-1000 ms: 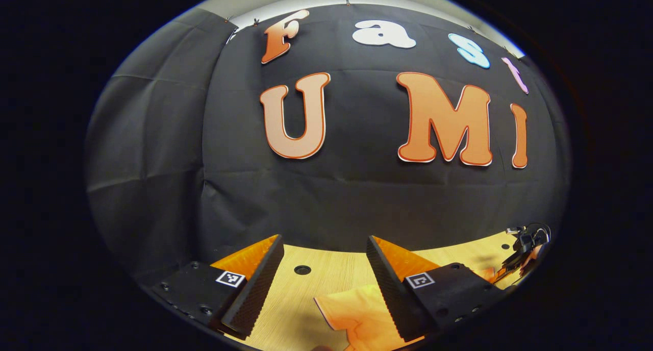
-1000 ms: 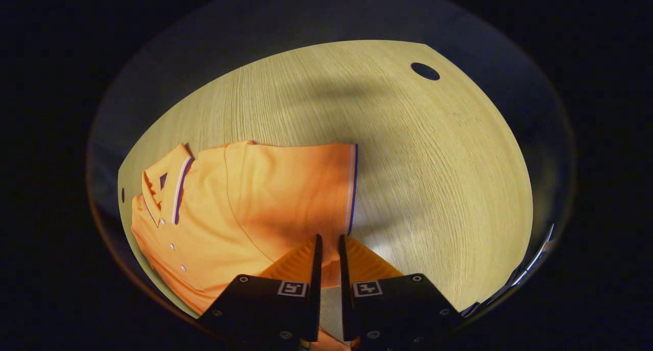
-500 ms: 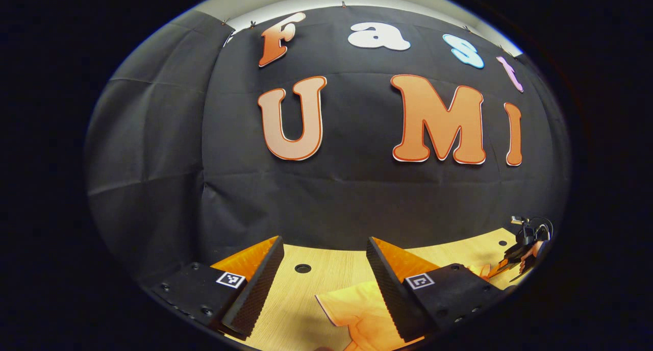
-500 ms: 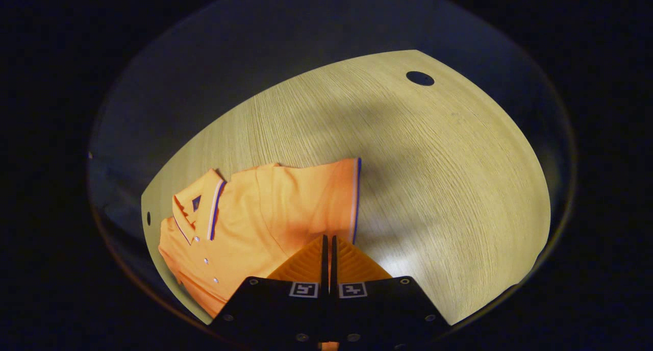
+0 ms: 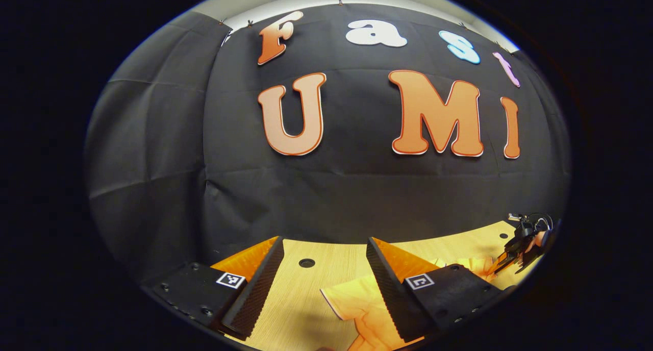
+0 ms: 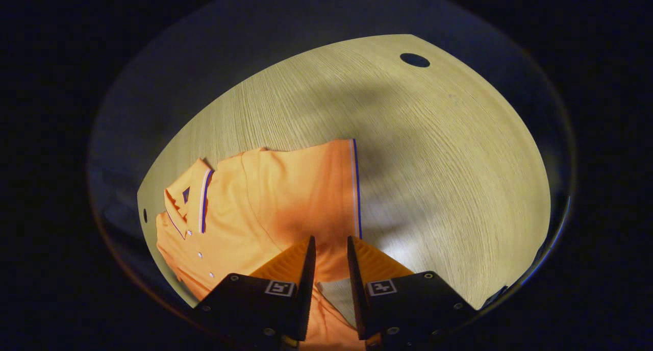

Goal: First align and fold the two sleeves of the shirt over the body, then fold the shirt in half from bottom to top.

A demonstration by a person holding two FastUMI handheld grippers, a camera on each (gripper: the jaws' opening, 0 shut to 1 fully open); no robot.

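Both grippers released: right gripper (image 6: 329,249) parted over sleeve (image 6: 311,187), left gripper (image 5: 325,274) wide apart above bench (image 5: 306,295). Pinch sleeve cuff edge squarely w/ right, then carry flat across shirt (image 6: 229,223) body.

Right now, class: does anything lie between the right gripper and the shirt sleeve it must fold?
Nothing visible does. The right gripper is right over the sleeve, its fingers slightly apart; only bare table lies beside it.
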